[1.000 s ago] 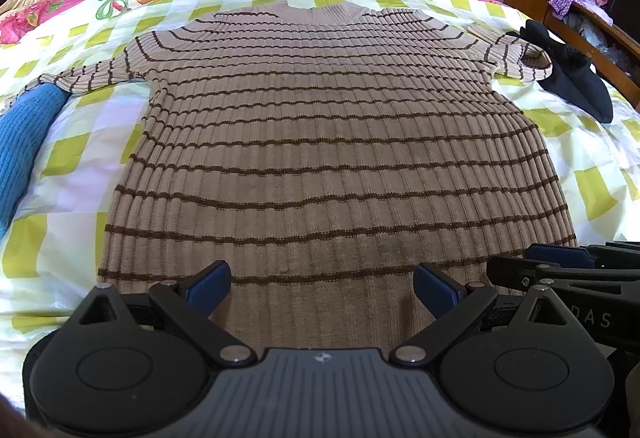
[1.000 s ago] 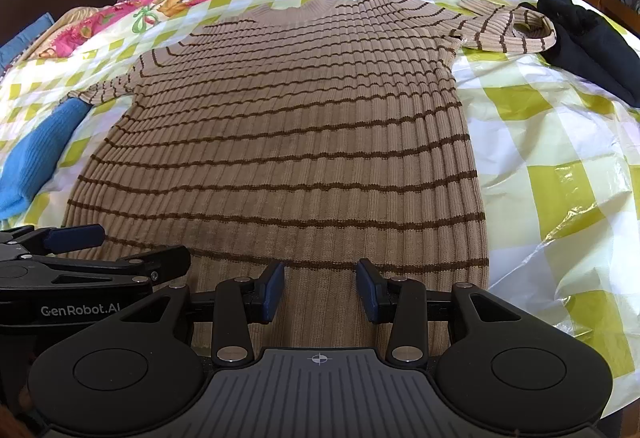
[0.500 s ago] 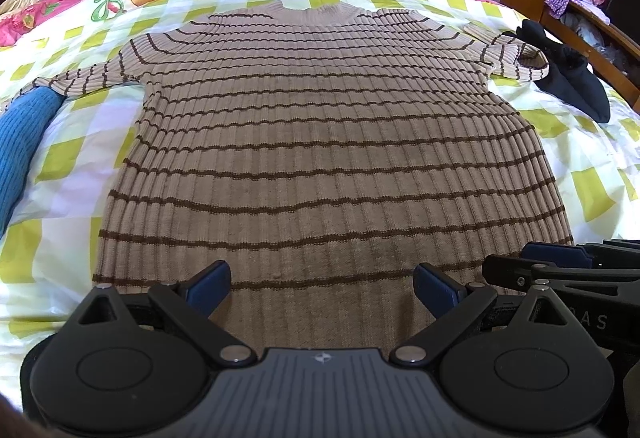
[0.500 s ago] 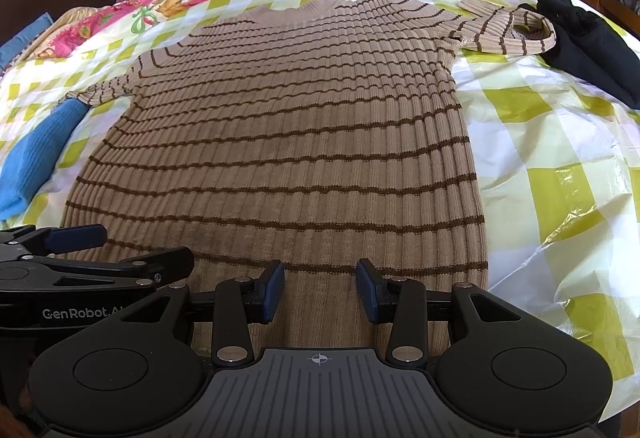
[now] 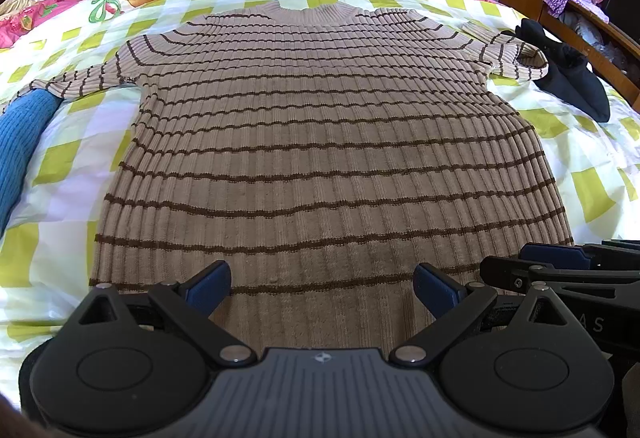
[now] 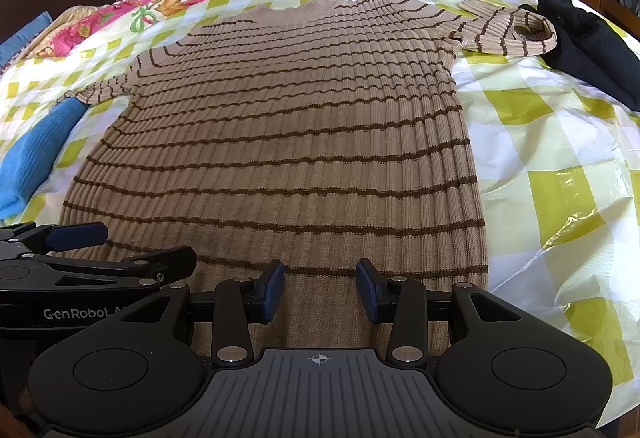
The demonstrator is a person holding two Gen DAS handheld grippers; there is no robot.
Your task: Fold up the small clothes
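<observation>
A tan, brown-striped ribbed sweater (image 5: 328, 141) lies spread flat, collar away from the cameras, on a bed covered by a green-and-white checked sheet (image 6: 552, 141). The left hand-held gripper (image 5: 322, 288) hangs over the hem with its fingers spread wide, grasping nothing. The right hand-held gripper (image 6: 320, 292) sits just beside it over the hem, fingers parted and empty. A blue knit garment (image 5: 20, 141) lies by the left sleeve, and a black garment (image 6: 592, 37) touches the right sleeve.
</observation>
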